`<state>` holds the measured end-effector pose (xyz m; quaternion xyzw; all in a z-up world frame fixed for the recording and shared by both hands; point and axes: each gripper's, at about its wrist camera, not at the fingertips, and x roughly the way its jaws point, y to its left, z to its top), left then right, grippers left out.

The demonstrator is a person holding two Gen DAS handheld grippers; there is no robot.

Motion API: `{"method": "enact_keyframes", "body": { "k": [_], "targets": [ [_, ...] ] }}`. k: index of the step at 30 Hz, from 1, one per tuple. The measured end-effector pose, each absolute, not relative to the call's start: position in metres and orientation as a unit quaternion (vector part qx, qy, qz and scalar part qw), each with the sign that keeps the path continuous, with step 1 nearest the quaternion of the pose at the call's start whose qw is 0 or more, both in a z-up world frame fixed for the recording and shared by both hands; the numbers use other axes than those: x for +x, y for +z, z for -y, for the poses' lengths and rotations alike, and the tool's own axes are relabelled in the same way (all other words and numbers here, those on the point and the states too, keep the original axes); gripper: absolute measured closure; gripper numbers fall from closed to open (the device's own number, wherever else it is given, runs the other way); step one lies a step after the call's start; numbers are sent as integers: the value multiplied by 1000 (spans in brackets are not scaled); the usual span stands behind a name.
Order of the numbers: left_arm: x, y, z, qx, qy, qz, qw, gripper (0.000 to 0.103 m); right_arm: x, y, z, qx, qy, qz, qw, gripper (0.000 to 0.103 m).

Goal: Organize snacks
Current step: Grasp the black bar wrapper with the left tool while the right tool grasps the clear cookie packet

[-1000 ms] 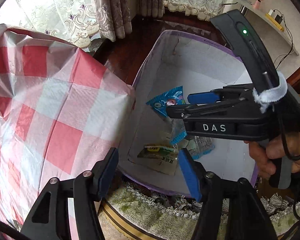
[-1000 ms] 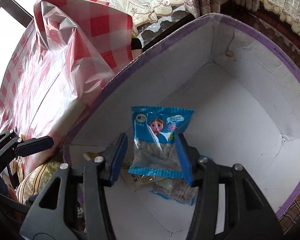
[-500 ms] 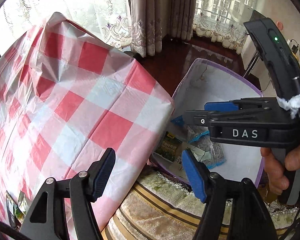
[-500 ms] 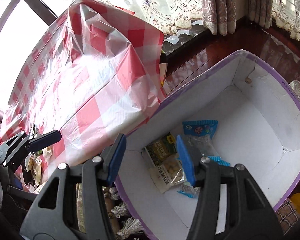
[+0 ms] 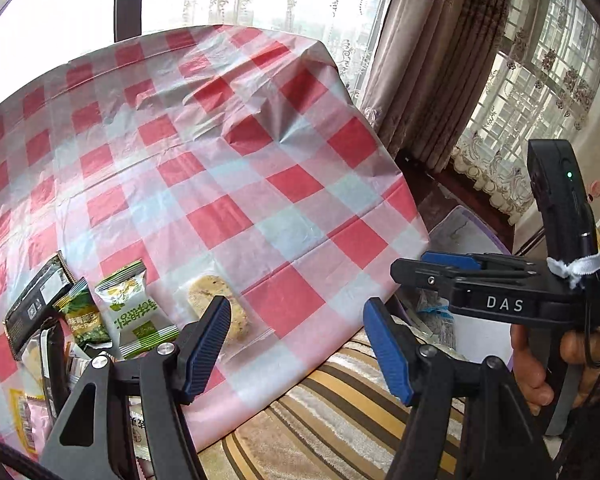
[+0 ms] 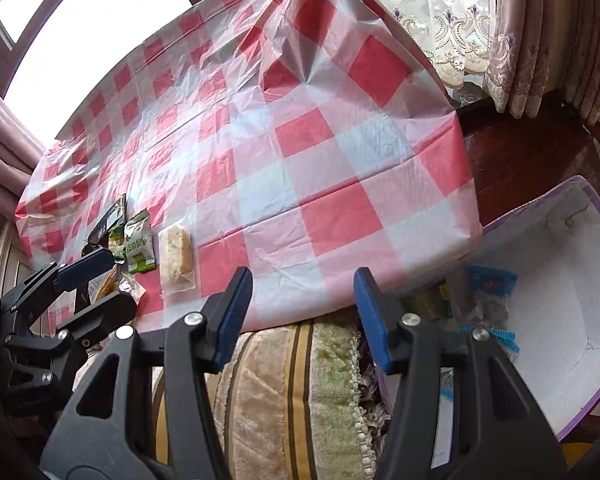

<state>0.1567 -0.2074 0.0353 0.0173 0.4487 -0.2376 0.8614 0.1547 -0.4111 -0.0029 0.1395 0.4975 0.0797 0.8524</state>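
Jaws of two grippers (image 6: 302, 316) (image 5: 296, 344) empty

red-checked tablecloth (image 5: 228, 168) over table, snack packets (image 5: 136, 316) at its near-left edge

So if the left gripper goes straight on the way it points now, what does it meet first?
Probably the checked tablecloth near the table's edge, just right of the clear-wrapped cake. The left gripper is open and empty. Depth is hard to judge in this fisheye view.
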Motion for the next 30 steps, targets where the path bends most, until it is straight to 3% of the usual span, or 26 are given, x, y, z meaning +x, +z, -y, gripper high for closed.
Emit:
{"method": "enact_keyframes", "body": {
  "k": [13, 15, 19, 30],
  "targets": [
    [126, 43, 68, -108, -165, -415, 888, 34, 157, 4, 333, 51, 121, -504, 854, 46],
    [125, 37, 52, -117, -158, -419, 886, 35, 159, 2, 324, 39, 123, -507, 852, 46],
    [129, 24, 27, -147, -160, -434, 874, 46, 164, -2, 309, 20, 130, -515, 847, 46],
    [149, -13, -1, -177, -131, -495, 841, 47, 177, -18, 281, -2, 143, -533, 834, 46]
  ]
}}
